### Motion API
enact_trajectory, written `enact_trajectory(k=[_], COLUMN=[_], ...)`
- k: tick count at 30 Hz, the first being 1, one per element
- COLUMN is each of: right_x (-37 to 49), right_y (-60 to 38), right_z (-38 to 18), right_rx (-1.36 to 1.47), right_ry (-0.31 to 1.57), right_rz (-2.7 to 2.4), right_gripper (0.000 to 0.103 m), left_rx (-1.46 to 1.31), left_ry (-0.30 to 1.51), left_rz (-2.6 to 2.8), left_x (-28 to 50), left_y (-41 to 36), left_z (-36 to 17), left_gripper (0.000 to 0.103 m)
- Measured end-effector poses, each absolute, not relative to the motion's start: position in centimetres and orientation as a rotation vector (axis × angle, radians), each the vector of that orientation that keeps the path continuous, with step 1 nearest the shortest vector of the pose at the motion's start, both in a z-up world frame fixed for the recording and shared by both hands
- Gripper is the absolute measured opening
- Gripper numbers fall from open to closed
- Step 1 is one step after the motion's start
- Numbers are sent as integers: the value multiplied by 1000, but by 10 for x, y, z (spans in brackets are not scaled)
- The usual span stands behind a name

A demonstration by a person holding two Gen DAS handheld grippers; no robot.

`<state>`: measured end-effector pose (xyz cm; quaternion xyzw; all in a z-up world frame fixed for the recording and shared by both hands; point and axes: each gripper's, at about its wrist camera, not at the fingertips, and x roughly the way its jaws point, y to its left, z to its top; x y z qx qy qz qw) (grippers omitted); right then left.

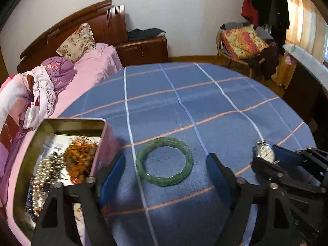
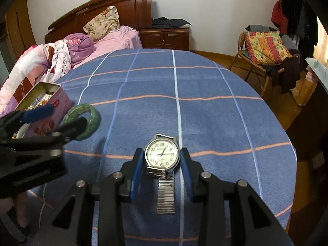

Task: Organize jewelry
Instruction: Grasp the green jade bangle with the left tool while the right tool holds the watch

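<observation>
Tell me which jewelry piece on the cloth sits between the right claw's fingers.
The watch: silver, white dial, its case sits between the right claw fingers. The green bangle lies by the tin, between the wide-open left claw fingers.

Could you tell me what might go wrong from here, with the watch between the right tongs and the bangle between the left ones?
The right tongs flank the watch by its round case, so it could twist or slip out, its band dangling.

The left tongs straddle the green bangle without touching; closing on the rim could squirt it sideways.

The tin sits close beside the left finger and could be nudged.
</observation>
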<state>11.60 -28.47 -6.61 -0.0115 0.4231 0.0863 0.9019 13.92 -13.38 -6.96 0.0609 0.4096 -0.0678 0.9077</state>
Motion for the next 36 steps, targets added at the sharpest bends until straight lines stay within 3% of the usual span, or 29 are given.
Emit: enact_trajectory(k=[11,13,14,15,36], right_x=[117,117,117,116,111], right_y=[-286,-287,-286,-285,-281], right_z=[-69,-70,-70,-70,-68], right_rx=[-8,-7,-9,-11,-30], right_ry=[884,883,883,883,862], right_rz=[191,191,189,189,177], right_gripper=[39,39,39,39,39], left_rx=[108,101,105,116,96], left_ry=[899,890,885,879,820], left_rz=[-176,-196,-202,-214,-193], left_x=[152,151,150,148,134], left_y=[-144,-144,-145,-148,-139], left_z=[-89,-87,-86,-86,-82], left_gripper=[58,41,22,17,15])
